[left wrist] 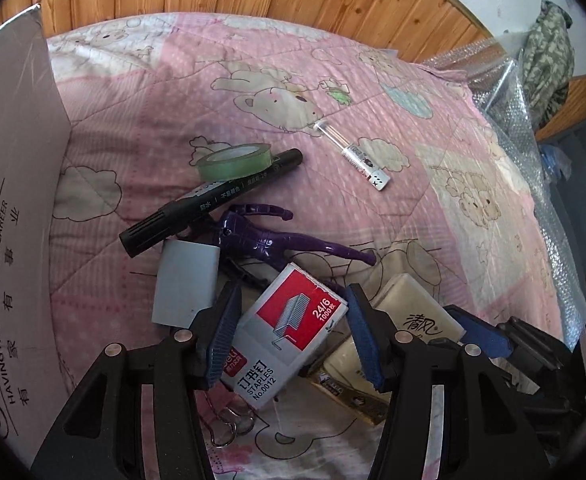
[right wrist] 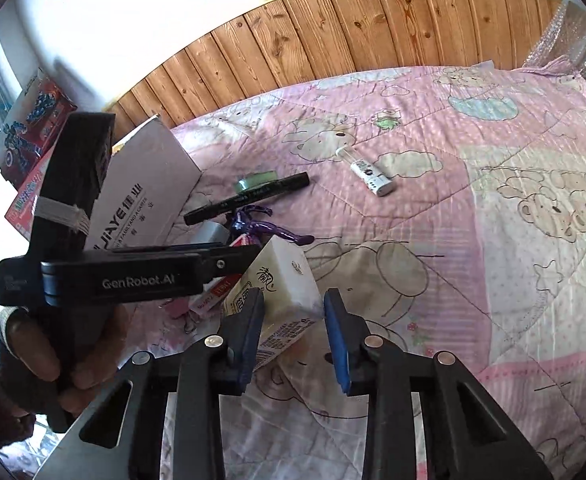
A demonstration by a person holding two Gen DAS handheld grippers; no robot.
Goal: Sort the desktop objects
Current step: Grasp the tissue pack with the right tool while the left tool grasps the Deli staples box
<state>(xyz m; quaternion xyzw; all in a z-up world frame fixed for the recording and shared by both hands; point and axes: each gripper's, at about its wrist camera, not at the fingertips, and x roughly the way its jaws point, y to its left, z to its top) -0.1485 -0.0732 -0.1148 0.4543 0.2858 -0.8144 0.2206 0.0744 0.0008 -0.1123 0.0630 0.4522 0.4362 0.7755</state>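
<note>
Left wrist view: left gripper point(left wrist: 293, 336) straddles the staples box point(left wrist: 289, 334), jaws apart. The left blue pad looks to touch the box's side; the right pad sits just off the box corner, so no clamp is visible. The box is grey with a red panel and reads "24/6 1000", "STAPLES No.0012". It lies tilted on the pink bear-print quilt point(left wrist: 373, 92), over the purple figure point(left wrist: 277, 236). The grey card point(left wrist: 185, 288) sits just left of it. The black marker point(left wrist: 209, 202) leans against the green tape roll point(left wrist: 235, 160). The white tube point(left wrist: 353, 156) lies well apart, further up the quilt. The cream tissue pack point(left wrist: 417, 312), bearing Chinese characters, is at right beside the box. The cardboard box point(left wrist: 13, 200) at left reads "HAVING A FAMILY AND A CAREER". Binder clips point(left wrist: 233, 420) lie below the staples box.

Right wrist view: right gripper point(right wrist: 295, 336) has the tissue pack point(right wrist: 281, 292) between its pads. The left pad is against the pack, the right pad shows a gap, so the grip is not closed. The pack is tilted, one end raised. The left gripper body point(right wrist: 133, 276) reads "GenRobot.AI" and is held by a hand point(right wrist: 37, 356). The cardboard box point(right wrist: 141, 196) reads "JIAYE".
</note>
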